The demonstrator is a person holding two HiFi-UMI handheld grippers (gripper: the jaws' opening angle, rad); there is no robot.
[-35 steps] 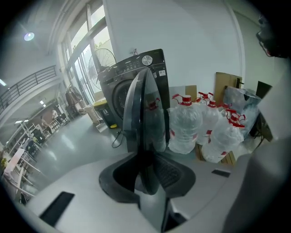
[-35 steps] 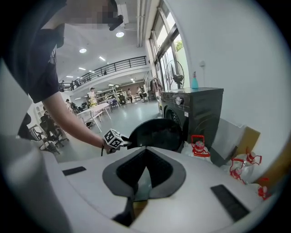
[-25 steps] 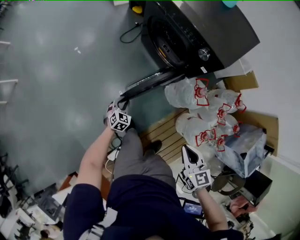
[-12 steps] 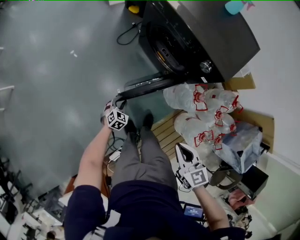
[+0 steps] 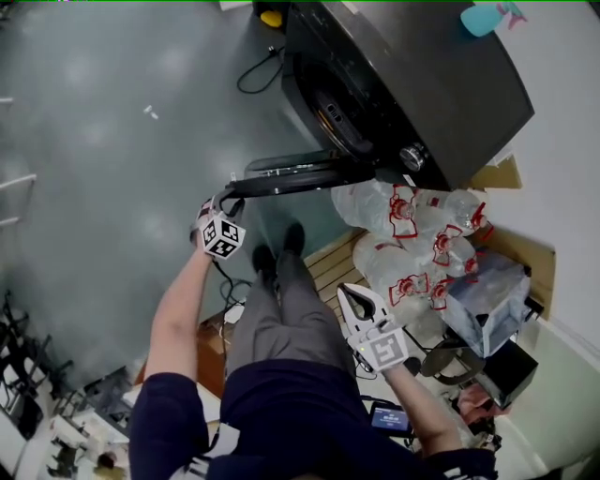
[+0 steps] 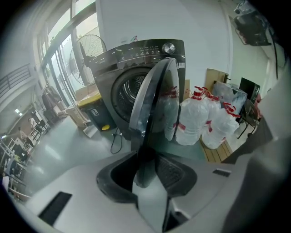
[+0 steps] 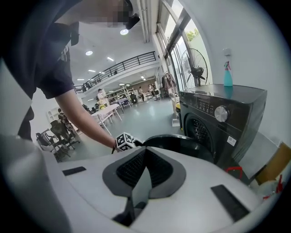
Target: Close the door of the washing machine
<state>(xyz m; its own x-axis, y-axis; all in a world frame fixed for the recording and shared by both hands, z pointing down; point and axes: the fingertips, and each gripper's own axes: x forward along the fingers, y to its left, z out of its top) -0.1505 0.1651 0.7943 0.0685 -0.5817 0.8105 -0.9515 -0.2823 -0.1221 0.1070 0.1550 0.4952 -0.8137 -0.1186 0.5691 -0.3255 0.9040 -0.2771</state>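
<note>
Okay, I've got the washing machine (image 5: pixel 441 84) at the top of my head view, and its door (image 5: pixel 300 175) stands wide open, swung out from the front toward me, so nothing of the closing is done yet. The left gripper (image 5: pixel 225 202) is at the door's free edge. In the left gripper view that edge runs straight down between the fingers (image 6: pixel 175 173), which are opening right now. The ribbed pad on one side looks to be off the door, so I call that a loose hold at best. The right gripper (image 5: pixel 352 298) hangs low by my hip, well away from the machine, fingers together with nothing in them.

What's left, as I judge it: swing the door all the way round to the drum opening (image 5: pixel 342 117) and press it home until it catches. That's the whole job.

Around me there's a heap of big water bottles (image 5: pixel 412 244) with red caps beside the machine, some on a wooden pallet (image 5: pixel 328 267), and a cardboard box (image 5: pixel 497 173) against the wall. They sit on the outer side of the door, not where it has to sweep. A black cable (image 5: pixel 253 70) and a small yellow thing (image 5: pixel 274 17) lie on the floor (image 5: pixel 112 141) at the far corner, low enough that I doubt they'll catch. A spray bottle (image 5: pixel 483 17) stands on top. My shoes (image 5: pixel 264 258) are just behind the door, out of its way
</note>
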